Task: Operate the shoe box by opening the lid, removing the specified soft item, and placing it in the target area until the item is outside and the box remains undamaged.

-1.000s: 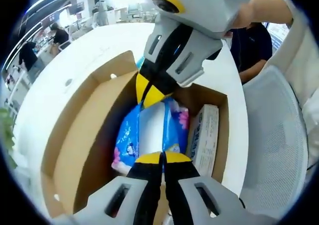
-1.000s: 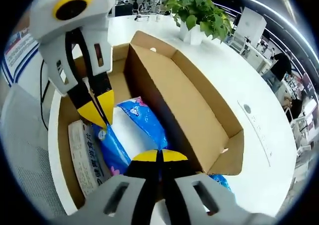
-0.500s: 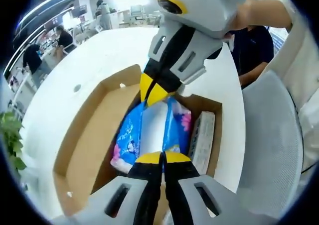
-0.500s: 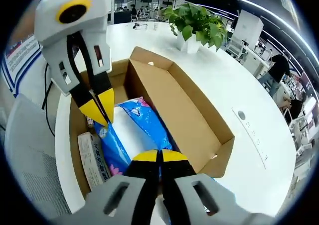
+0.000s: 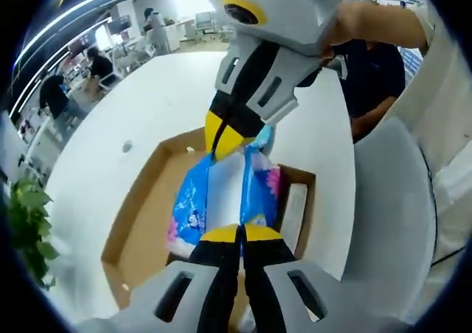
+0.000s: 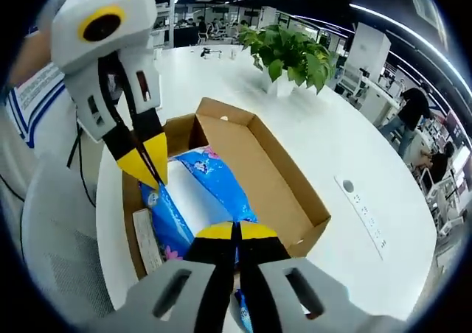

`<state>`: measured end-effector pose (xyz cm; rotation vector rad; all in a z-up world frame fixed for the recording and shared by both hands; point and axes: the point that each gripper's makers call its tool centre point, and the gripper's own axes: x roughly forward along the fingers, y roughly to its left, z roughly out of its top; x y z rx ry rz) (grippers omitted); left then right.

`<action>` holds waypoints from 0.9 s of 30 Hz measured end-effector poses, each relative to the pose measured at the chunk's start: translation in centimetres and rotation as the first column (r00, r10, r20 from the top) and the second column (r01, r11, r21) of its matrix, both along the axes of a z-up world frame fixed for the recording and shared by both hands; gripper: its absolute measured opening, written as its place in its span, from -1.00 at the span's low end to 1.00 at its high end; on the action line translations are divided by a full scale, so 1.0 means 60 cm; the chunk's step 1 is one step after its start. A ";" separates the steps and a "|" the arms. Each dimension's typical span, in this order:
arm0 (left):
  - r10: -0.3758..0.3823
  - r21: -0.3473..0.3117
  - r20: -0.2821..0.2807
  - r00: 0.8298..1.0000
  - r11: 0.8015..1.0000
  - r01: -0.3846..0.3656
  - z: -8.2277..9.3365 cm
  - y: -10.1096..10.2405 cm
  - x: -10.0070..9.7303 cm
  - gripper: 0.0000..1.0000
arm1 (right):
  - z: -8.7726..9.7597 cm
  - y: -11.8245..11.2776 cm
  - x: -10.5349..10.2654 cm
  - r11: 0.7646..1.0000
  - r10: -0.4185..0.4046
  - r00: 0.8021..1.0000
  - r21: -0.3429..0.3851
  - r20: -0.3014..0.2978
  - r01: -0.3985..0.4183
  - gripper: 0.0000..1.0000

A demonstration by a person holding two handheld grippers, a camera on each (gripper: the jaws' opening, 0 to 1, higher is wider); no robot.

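**Blue packet hanging between both grippers above the open shoe box**

In the left gripper view, a potted plant [image 5: 26, 226] is showing at the far left, standing on the white table [image 5: 133, 104]. To its right the shoe box [image 5: 144, 222] is lying open, its lid folded out flat beside it. The left gripper [image 5: 240, 233] is pinching the near end of the soft blue packet [image 5: 193, 200], jaws pressed together on the wrapper. The right gripper [image 5: 228, 138] is coming in from above and clamping the packet's far end, so the packet is hanging stretched between the two, over the box. A pale flat carton [image 5: 293, 215] is lying inside the box along its right wall. A grey mesh chair back [image 5: 391, 222] is filling the right side.

In the right gripper view, the left gripper [image 6: 147, 171] is entering from the left, gripping the packet [image 6: 210, 186]. The right gripper [image 6: 234, 233] is squeezing the near end. The box [image 6: 258, 171] is sitting below, with the plant [image 6: 291, 49] beyond.
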<state>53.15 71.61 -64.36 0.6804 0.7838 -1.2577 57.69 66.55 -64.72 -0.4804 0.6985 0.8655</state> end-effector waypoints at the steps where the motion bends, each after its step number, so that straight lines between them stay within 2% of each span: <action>1: 0.004 -0.003 -0.001 1.000 1.000 -0.004 0.006 -0.003 0.000 -1.00 | 0.005 -0.002 0.000 1.000 0.000 1.000 0.003 0.001 0.000 -1.00; 8: 0.003 -0.029 0.020 1.000 1.000 -0.002 0.048 -0.041 -0.004 -1.00 | 0.043 -0.037 -0.002 1.000 -0.010 1.000 0.014 0.026 0.010 -1.00; 12: -0.002 -0.033 0.025 1.000 0.999 0.002 0.059 -0.059 -0.007 -1.00 | 0.054 -0.059 -0.007 1.000 -0.015 0.999 0.016 0.030 0.015 -1.00; 27: -0.058 -0.036 0.048 0.997 0.998 0.060 0.086 -0.169 -0.016 -1.00 | 0.077 -0.165 -0.020 0.997 -0.071 0.997 0.010 0.041 0.071 -1.00</action>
